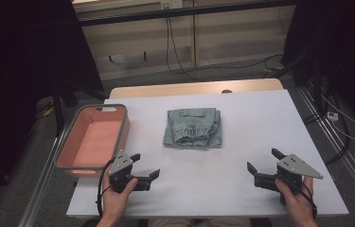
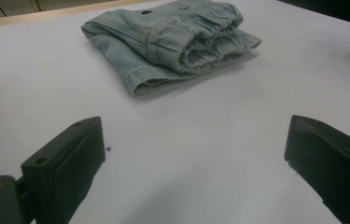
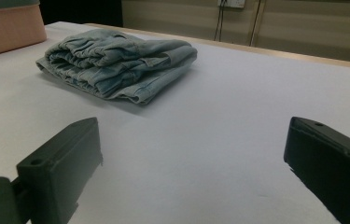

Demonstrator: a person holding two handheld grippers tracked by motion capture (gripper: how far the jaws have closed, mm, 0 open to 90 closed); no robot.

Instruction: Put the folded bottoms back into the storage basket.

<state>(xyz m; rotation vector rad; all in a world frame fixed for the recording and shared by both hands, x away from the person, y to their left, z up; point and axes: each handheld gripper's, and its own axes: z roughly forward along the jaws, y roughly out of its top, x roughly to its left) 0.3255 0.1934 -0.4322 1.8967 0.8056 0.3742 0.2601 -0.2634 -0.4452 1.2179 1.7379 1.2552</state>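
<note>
- Both claws, left claw and right claw, sit wide open and hold nothing.
- The folded jeans lie mid-table, beside the pink bin.
- Probably grab both sides together (slowly), so the folds stay neat.

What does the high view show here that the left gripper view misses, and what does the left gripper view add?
High view alone: the pink bin at the table's left edge, both hands holding the left gripper and right gripper, and the floor cables beyond. Left gripper view alone: the elastic waistband folds up close, and a small dark speck on the table. Both share the folded denim garment on the white tabletop, with the left gripper open and empty.
</note>
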